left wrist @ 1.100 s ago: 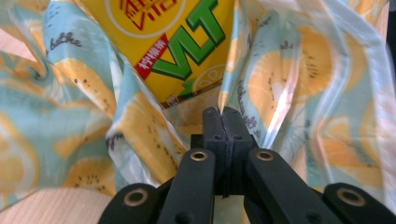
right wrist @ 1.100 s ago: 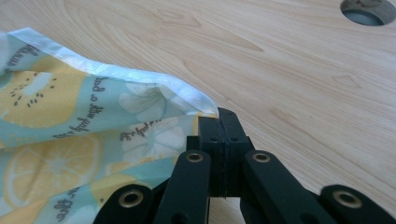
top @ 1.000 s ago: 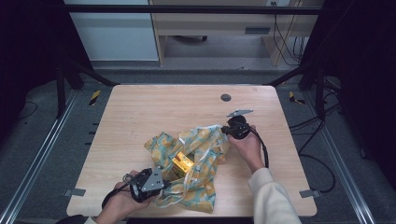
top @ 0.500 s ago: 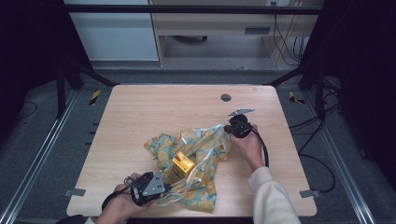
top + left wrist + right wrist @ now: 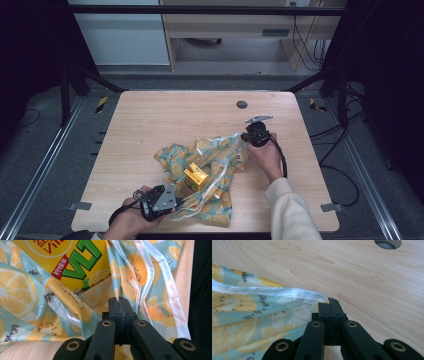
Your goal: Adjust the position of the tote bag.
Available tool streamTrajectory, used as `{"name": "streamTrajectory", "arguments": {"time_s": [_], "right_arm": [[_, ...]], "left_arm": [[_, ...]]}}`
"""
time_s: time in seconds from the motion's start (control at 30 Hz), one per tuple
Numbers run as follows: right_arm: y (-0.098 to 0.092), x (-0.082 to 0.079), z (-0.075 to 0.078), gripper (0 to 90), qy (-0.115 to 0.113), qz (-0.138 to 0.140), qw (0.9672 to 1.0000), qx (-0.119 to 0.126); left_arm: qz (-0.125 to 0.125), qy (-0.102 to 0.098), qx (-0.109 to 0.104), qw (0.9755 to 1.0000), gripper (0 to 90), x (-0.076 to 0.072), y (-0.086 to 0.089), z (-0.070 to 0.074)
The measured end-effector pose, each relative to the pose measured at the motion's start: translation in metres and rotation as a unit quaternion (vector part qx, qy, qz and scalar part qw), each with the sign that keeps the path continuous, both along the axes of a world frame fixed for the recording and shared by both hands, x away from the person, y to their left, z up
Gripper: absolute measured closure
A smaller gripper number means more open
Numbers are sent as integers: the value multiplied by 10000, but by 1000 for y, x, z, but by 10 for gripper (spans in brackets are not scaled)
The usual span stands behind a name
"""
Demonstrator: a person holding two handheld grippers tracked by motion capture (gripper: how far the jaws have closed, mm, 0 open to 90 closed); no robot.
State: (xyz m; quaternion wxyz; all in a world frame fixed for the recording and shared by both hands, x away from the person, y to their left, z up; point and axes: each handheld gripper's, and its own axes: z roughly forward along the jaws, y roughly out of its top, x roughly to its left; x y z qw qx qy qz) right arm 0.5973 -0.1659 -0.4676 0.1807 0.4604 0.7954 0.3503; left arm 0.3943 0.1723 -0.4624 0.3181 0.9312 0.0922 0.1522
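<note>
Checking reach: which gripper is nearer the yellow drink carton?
Left. The left gripper sits just below-left of the yellow drink carton, shut on the cloth beside it. The right gripper pinches the cloth's far corner, farther off.

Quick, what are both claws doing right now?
Left claw: closed, pinching the lemon-print blue-and-yellow cloth.
Right claw: closed, pinching that cloth's white-hemmed corner.

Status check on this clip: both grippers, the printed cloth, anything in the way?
Left gripper shut on cloth edge. Right gripper shut on its far corner. Yellow carton sits on the cloth between them.
</note>
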Motion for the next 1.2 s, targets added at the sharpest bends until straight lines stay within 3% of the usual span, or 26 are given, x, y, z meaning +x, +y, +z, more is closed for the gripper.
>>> {"name": "streamTrajectory", "arguments": {"time_s": [0.13,0.2,0.37,0.47,0.63,0.83,0.87,0.97,1.0,1.03,1.1,1.2], "right_arm": [[0,-2,1,896,-33,-19,10000,25],[1,-4,4,842,-45,40,9999,109],[6,-15,18,563,-249,98,9996,69],[10,-26,28,461,-405,191,9990,-18],[12,-46,48,309,-685,243,9974,29],[18,-75,60,252,-798,474,9956,93],[19,-79,60,248,-802,520,9954,104],[24,-92,58,246,-792,680,9945,79],[25,-96,56,247,-756,721,9945,49],[26,-99,55,250,-749,749,9944,21],[28,-107,53,252,-740,798,9941,-1],[31,-121,49,263,-691,1002,9926,-1]], "left_arm": [[69,24,-63,10000,900,1,1,0],[187,32,-200,9996,900,3,3,0],[370,-145,-589,9975,753,4,7,7],[503,-289,-759,9954,644,3,7,13],[692,-518,-1068,9905,520,1,8,25],[909,-723,-1282,9849,470,4,9,40],[997,-756,-1267,9840,465,6,9,43],[1369,-884,-1328,9777,416,14,8,51],[1475,-878,-1281,9768,407,18,9,53],[1553,-815,-1265,9763,390,23,8,54],[1530,-737,-1061,9797,375,29,7,53],[1564,-523,-1017,9811,370,33,9,47]]}}
